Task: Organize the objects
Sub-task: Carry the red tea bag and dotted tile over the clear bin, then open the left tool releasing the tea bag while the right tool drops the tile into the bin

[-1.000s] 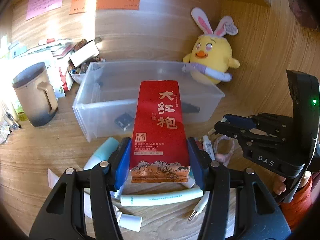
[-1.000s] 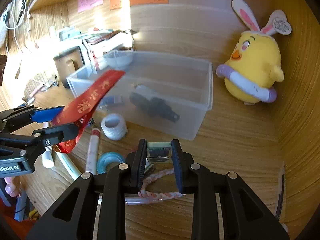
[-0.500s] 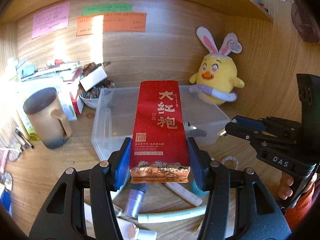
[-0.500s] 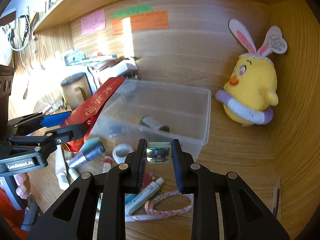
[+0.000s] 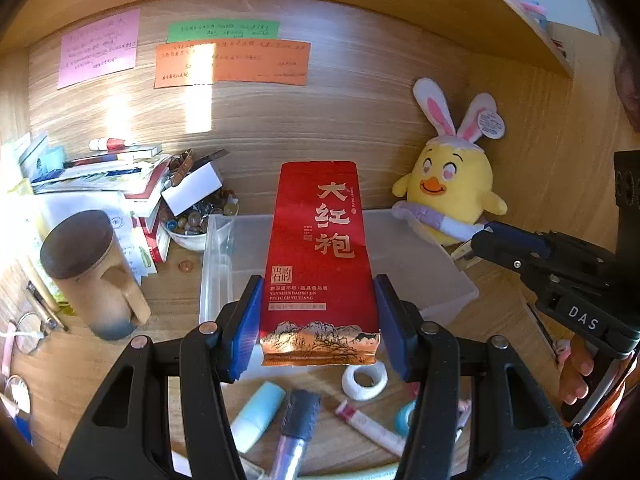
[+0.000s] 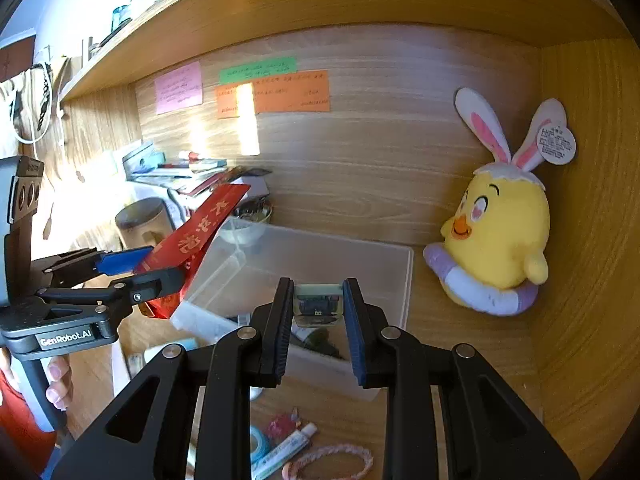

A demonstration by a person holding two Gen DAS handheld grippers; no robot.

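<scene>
Left wrist view: left gripper [image 5: 318, 326] clamped on red tea packet [image 5: 318, 256], raised off table [image 5: 168, 292] clutter, 12 o'clock toward clear bin [image 5: 216, 264] | right gripper [image 6: 318, 322] pinching small module [image 6: 318, 300], likewise lifted over bin | both ready for deposit.

A cluttered wooden worktop [image 5: 172, 308] carries a clear plastic storage bin [image 5: 218, 264], a lidded ceramic mug [image 5: 90, 276], a bowl of small trinkets [image 5: 192, 228] beside stacked books [image 5: 100, 168], a yellow bunny-eared chick plush [image 5: 452, 188], a roll of white tape [image 5: 364, 378], tubes [image 5: 370, 422] and a pink braided cord [image 6: 332, 460].
</scene>
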